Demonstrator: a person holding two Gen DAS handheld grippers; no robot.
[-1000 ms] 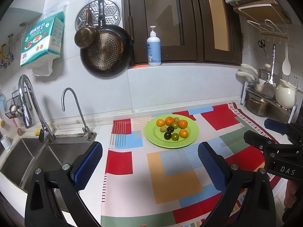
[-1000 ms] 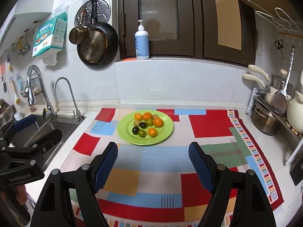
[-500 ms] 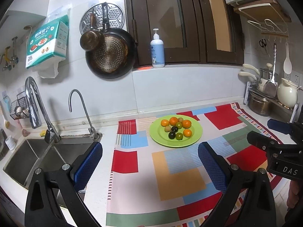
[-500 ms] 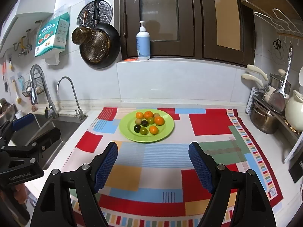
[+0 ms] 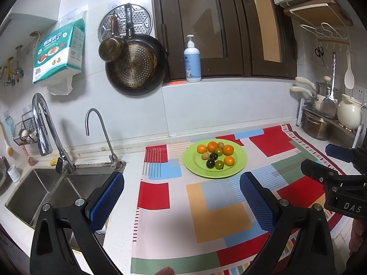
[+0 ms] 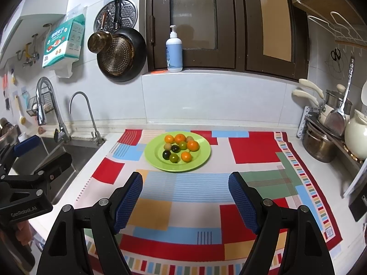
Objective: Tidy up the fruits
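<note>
Orange, green and dark fruits [image 6: 179,147] on a lime-green plate [image 6: 201,158]; a mat [image 6: 254,146] of red, blue, yellow blocks beneath.

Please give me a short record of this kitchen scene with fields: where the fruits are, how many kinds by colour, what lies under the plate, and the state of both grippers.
fruits: all on the plate, in one cluster
orange fruits: four, e.g.
dark fruits: two, e.g.
green and brownish fruits: four
under plate: cloth
left of cloth: sink
left gripper: jaws open, empty, short of the plate
right gripper: jaws open, empty, short of the plate
</note>
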